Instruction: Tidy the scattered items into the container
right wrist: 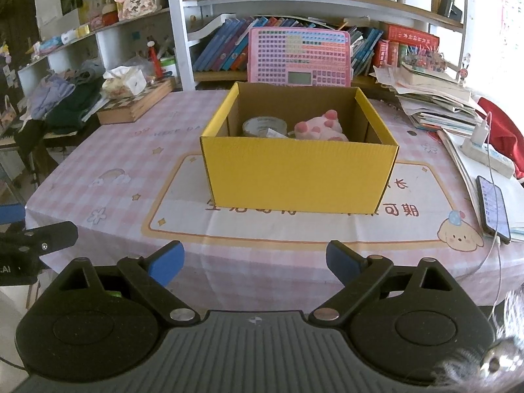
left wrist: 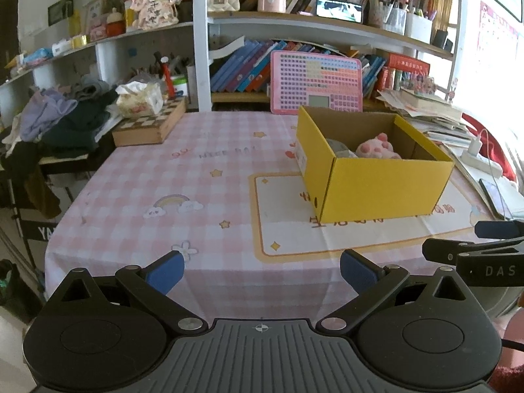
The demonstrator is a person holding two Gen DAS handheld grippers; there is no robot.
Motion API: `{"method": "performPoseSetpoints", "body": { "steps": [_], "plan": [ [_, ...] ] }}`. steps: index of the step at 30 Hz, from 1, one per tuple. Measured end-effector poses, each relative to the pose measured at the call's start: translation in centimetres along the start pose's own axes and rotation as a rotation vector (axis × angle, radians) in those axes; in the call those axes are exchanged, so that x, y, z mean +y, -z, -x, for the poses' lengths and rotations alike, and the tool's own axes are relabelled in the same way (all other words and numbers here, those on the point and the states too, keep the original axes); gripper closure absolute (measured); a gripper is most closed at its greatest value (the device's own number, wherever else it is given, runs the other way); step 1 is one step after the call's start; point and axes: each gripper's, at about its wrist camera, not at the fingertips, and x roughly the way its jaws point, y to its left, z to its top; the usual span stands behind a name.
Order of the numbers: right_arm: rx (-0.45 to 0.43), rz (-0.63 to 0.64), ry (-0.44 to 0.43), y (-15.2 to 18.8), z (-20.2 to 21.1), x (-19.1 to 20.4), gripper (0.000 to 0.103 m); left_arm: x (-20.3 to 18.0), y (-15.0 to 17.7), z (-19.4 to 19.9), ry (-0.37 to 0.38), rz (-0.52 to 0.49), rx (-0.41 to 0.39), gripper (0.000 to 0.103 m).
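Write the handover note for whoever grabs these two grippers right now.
Left gripper: open, empty, held back at the near table edge.
Right gripper: open, empty, facing the yellow box.
In the box: a roll of tape and a pink plush toy.
Done: those two are stowed.
Left: no loose task item shows on the pink tablecloth in either view; look over the table before stopping.

Left gripper (left wrist: pixel 262 270) with jaws spread wide and empty above the checked bench (left wrist: pixel 147 180), yellow box (left wrist: pixel 376 180) ahead right, pink plush toy (left wrist: pixel 376 149) inside, right gripper (left wrist: pixel 475 245) at the right edge
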Motion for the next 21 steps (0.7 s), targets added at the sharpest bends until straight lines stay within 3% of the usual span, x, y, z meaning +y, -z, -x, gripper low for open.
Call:
{"method": "performPoseSetpoints", "body": {
  "steps": [21],
  "plan": [
    [0.055,0.005,-0.001,0.86,-0.18,-0.05,0.006,-0.93,1.04,-0.41,-0.011,-0.015,0.068,0.000]
  ]
}}
